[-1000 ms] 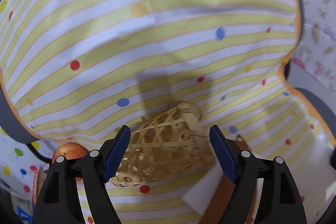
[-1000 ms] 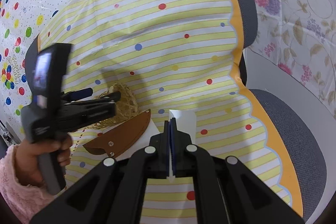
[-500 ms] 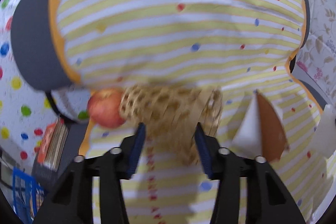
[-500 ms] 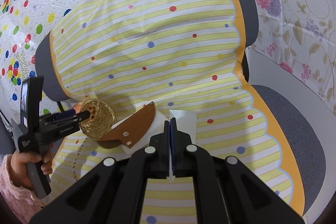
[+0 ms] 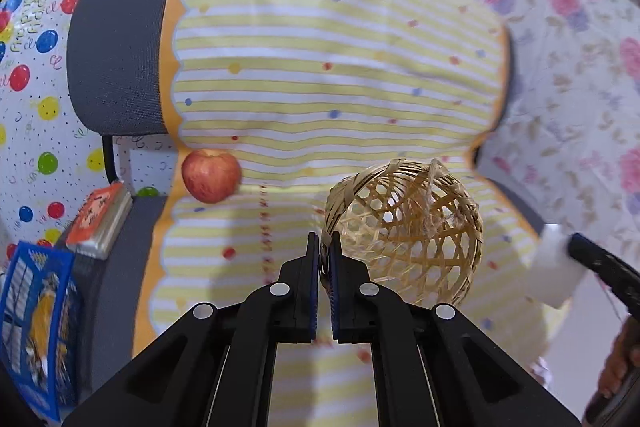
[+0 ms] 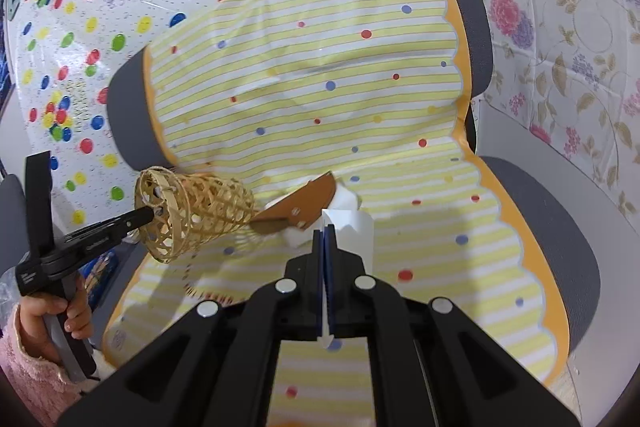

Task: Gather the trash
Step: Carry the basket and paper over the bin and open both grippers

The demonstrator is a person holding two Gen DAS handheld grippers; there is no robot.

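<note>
Two grippers, both clamped, over a striped chair cover.

Far left, left gripper [image 6: 154, 215] in a pink-sleeved hand [image 6: 60, 311], jaws just closed onto the rim of the woven bamboo basket [image 6: 196, 213], lifted off the yellow striped cover [image 6: 320, 99] and tipped on its side (open mouth toward that gripper's own camera). Just right of the basket, a brown leather piece [image 6: 304, 203] lying over white paper. Centre, right gripper [image 6: 325, 239] pinched tight on a thin white sheet [image 6: 352, 235], edge-on between the pads. From the left wrist, a red apple [image 5: 211, 175] left of the basket, near the cover's edge.
</note>
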